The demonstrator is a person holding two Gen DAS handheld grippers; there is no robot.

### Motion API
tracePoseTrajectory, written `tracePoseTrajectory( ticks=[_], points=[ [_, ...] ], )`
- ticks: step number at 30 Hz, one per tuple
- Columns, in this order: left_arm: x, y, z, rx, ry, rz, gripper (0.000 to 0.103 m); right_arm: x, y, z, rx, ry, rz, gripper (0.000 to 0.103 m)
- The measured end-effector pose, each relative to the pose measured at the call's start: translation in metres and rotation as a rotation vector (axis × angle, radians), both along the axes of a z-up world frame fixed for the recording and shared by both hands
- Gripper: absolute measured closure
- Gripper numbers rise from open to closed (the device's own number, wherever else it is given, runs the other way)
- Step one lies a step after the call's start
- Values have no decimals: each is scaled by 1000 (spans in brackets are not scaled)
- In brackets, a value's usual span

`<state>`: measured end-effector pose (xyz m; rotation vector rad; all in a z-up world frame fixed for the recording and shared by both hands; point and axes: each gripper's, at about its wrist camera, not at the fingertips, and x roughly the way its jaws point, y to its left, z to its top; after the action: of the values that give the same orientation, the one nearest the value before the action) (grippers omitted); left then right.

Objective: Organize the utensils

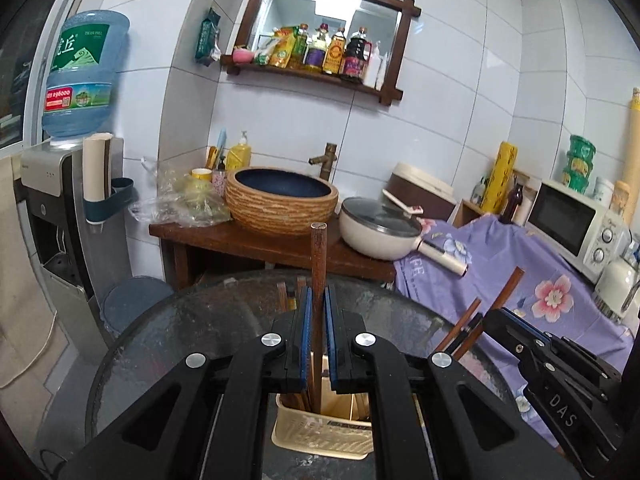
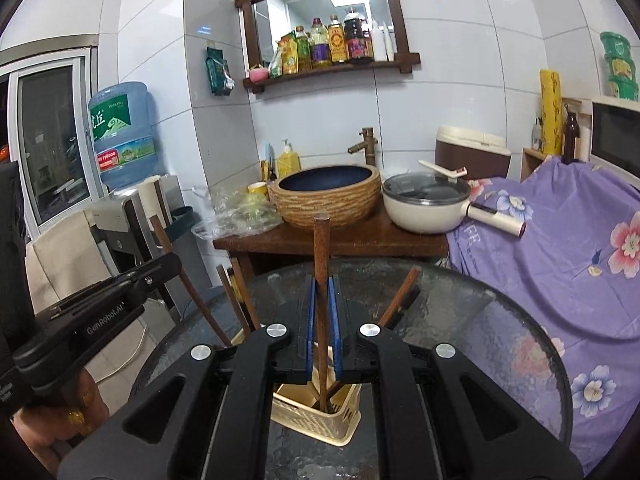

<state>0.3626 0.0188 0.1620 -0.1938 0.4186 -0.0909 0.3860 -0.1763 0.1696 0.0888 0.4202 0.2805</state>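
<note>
Two tongs, left tongs [image 1: 319, 300] and right tongs [image 2: 323, 292], are each clenched on a brown wooden chopstick [image 1: 319, 264], second chopstick [image 2: 321, 256], long axis upright, lower end down in the cream holder [image 1: 320, 436] on the round glass table [image 1: 180, 332] near its front edge.

Tiled kitchen corner with washstand and covered counter.

White glossy wall tiles [image 2: 460, 60] carry a dark wood-framed mirror shelf [image 2: 328, 68] holding bottles. Below it, a wooden washstand [image 2: 332, 240] supports a woven-pattern basin [image 2: 326, 196] and a brass tap [image 2: 366, 144]. A water dispenser [image 1: 60, 184] with a blue bottle stands at left beside a sliding window [image 2: 48, 140]. A purple floral cloth [image 2: 560, 240] covers the right-hand counter.
</note>
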Motion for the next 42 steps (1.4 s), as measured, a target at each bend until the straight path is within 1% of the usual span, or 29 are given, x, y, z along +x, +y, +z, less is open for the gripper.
tracePoseTrajectory(
  ticks=[8,14,20,22,23,24,26,27,28,30,31,32,33,34,35,36,38,40,42],
  points=[
    [10,-8,-27,35,58,-19,97,5,0,-25,-6,46,2,96],
    [14,-9,-43,48,92,-23,97,7,-2,-37,0,71,4,96],
    [14,-8,-45,62,86,-19,96,7,-6,-43,-22,64,-10,95],
    [12,-5,-44,45,87,-28,91,7,-7,-45,-22,64,0,95],
    [10,-5,-44,42,83,-28,77,5,-8,-46,-19,63,5,90],
    [7,-4,-42,41,75,-27,59,3,-9,-47,-18,55,3,85],
    [0,-3,-39,41,47,-18,50,-4,-12,-49,-20,39,-4,48],
    [-6,-2,-38,42,32,-18,49,-7,-14,-49,-15,28,-10,45],
    [-10,-1,-37,43,23,-21,47,-13,-17,-49,-6,10,-19,45],
    [-22,0,-36,54,-2,-21,35,-23,-21,-52,-12,-3,-15,45],
    [-28,1,-37,58,-14,-15,34,-28,-24,-54,-14,-4,-14,42],
    [-36,3,-39,63,-28,-9,29,-32,-26,-56,-13,-8,-16,33],
    [-43,5,-41,65,-37,-7,24,-38,-30,-58,-11,-13,-20,29],
    [-48,8,-43,64,-42,-6,20,-43,-33,-60,-10,-17,-23,23],
    [-56,11,-48,61,-48,1,14,-52,-37,-66,-12,-29,-33,19],
    [-64,15,-53,58,-50,6,11,-58,-39,-69,-20,-34,-38,17],
    [-78,20,-65,55,-43,4,6,-72,-41,-81,-58,-36,-32,13],
    [-91,22,-79,69,-29,4,7,-84,-42,-93,-87,-34,-21,10],
    [-104,22,-91,98,-15,4,7,-99,-45,-108,-106,-33,-23,8]
  ],
)
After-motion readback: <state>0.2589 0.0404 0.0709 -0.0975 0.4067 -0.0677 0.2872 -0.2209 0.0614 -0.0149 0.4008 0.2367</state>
